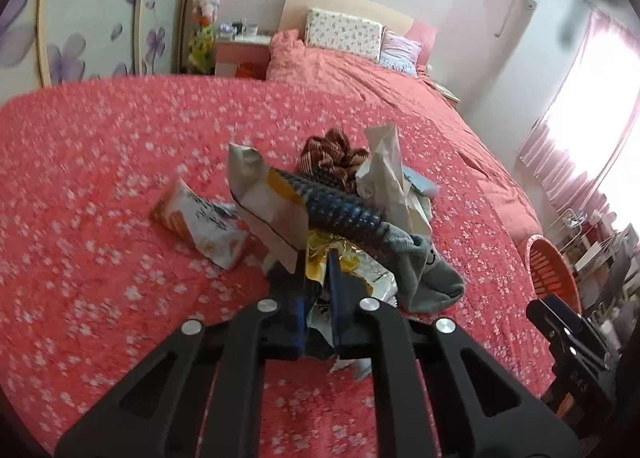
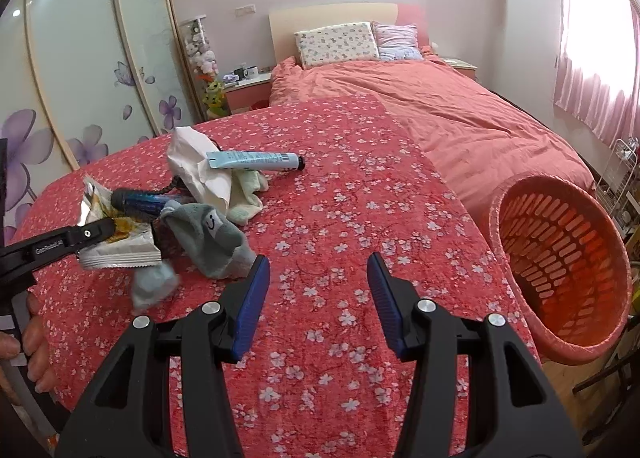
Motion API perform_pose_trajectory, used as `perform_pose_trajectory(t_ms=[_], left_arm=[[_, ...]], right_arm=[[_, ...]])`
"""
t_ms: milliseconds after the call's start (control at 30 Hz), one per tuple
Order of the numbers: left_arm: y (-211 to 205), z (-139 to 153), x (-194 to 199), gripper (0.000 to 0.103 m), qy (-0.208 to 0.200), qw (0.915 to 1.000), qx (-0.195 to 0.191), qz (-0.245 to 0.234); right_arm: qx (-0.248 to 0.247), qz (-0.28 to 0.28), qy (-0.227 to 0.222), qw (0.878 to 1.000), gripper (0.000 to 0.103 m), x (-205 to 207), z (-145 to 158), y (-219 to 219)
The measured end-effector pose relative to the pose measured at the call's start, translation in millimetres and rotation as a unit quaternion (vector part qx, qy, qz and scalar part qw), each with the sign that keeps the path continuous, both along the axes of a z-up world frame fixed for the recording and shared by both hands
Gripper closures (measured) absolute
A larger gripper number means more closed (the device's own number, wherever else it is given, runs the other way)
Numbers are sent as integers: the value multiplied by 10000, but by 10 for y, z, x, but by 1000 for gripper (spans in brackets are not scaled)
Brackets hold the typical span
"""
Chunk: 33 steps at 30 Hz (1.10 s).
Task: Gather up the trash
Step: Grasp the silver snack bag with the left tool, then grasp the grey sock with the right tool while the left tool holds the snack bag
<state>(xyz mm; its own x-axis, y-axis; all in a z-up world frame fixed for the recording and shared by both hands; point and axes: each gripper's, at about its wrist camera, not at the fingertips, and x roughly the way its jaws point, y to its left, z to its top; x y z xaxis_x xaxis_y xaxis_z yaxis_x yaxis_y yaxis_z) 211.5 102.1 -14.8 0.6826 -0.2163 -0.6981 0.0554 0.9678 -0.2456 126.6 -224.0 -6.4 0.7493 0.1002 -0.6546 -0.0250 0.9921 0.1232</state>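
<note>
A heap of trash lies on the red flowered bedspread (image 2: 340, 217). My left gripper (image 1: 318, 270) is shut on a crumpled gold and white snack wrapper (image 1: 344, 270), also in the right wrist view (image 2: 120, 242). Beside it lie another yellow-white wrapper (image 1: 268, 209), an orange packet (image 1: 200, 221), a dark blue tube (image 2: 144, 203), crumpled white paper (image 2: 196, 169), a light blue tube (image 2: 252, 159) and a grey sock (image 2: 212, 238). My right gripper (image 2: 318, 278) is open and empty above the bedspread, right of the heap.
An orange slotted basket (image 2: 560, 278) stands at the bed's right edge, tilted toward me. Pillows (image 2: 336, 43) and a headboard lie at the far end. A wardrobe with flower doors (image 2: 80, 77) stands left. A pink curtain (image 2: 592, 89) hangs right.
</note>
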Motion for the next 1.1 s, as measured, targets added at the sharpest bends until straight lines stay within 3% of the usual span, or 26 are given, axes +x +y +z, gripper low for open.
perform_pose_trajectory(t_ms=[200, 367, 633, 867, 900, 967, 1100], left_arm=[[69, 327, -210, 93, -553, 9975, 445, 38], [250, 544, -292, 93, -768, 9957, 461, 228], [579, 644, -327, 93, -842, 9942, 477, 472], [712, 597, -304, 93, -774, 9945, 486, 517], [726, 587, -300, 93, -766, 9946, 470, 521], [737, 573, -289, 93, -756, 9947, 452, 529], [740, 567, -269, 93, -745, 9949, 424, 532]], right_arm=[[63, 129, 21, 9999, 52, 50, 8, 121], [229, 292, 83, 9993, 53, 146, -13, 254], [402, 426, 353, 9977, 64, 441, -172, 437], [305, 505, 608, 9964, 65, 601, -340, 565], [262, 519, 658, 9961, 68, 607, -367, 587], [205, 546, 731, 9956, 86, 616, -403, 605], [279, 599, 615, 9959, 95, 540, -350, 565]])
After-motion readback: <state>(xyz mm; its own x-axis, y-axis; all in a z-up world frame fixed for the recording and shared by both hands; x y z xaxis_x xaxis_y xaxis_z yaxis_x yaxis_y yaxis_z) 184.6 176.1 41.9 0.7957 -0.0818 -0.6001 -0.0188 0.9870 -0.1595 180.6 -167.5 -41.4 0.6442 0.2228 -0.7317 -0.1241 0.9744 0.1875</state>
